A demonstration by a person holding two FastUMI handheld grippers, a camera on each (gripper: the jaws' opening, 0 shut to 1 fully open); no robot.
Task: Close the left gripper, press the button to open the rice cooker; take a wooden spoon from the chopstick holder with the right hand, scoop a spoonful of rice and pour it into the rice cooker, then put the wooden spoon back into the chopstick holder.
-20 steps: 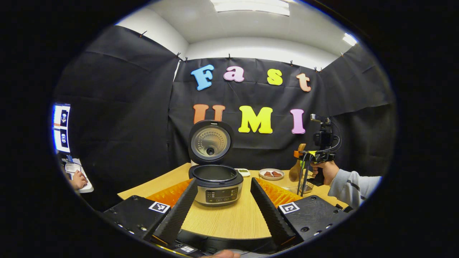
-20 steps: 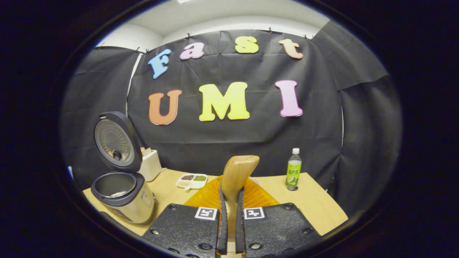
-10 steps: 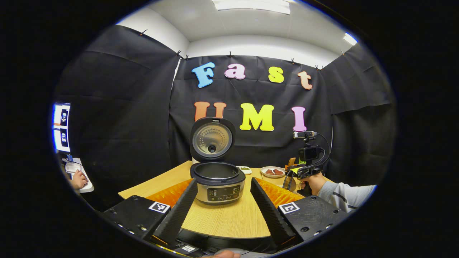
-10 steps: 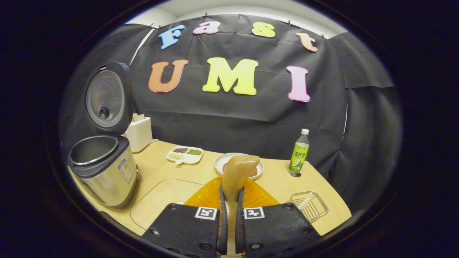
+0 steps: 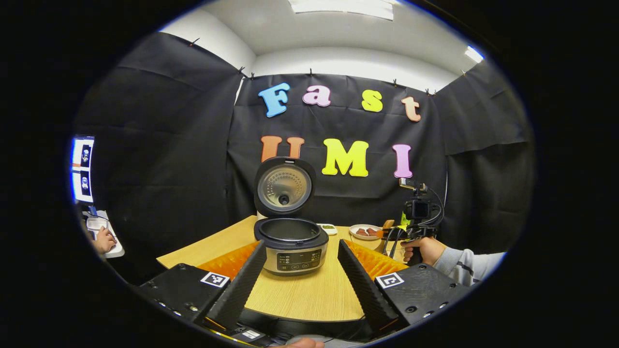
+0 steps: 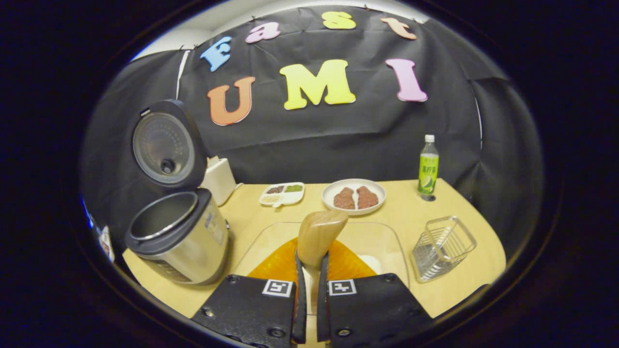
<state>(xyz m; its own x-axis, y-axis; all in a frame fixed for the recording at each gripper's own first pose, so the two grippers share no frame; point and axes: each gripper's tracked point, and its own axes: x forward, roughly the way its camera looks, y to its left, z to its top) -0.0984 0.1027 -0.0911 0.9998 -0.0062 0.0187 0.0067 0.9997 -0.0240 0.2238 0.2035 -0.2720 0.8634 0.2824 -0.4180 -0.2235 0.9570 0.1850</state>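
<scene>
The rice cooker (image 5: 291, 244) stands on the wooden table with its lid (image 5: 284, 186) raised and its pot bare. My left gripper (image 5: 302, 244) hovers open in front of it, one finger on each side. In the right gripper view the cooker (image 6: 180, 237) is at the left. My right gripper (image 6: 311, 254) is shut on the handle of the wooden spoon (image 6: 320, 231), whose bowl points forward above a clear glass tray (image 6: 387, 237) holding some white rice (image 6: 372, 263). The wire chopstick holder (image 6: 442, 246) stands to the right. A hand (image 5: 420, 249) holds the right gripper (image 5: 410, 231) beyond the cooker.
A plate of brown food (image 6: 354, 195), a small divided dish (image 6: 282, 193), a green bottle (image 6: 427, 166) and a white box (image 6: 218, 179) stand along the table's far side. Black cloth walls close in the back and sides. Another person's hand (image 5: 104, 239) rests at the far left.
My right gripper has come down with the spoon and tipped forward, so the glass tray and wire holder now lie beneath it. The left gripper has stayed put.
</scene>
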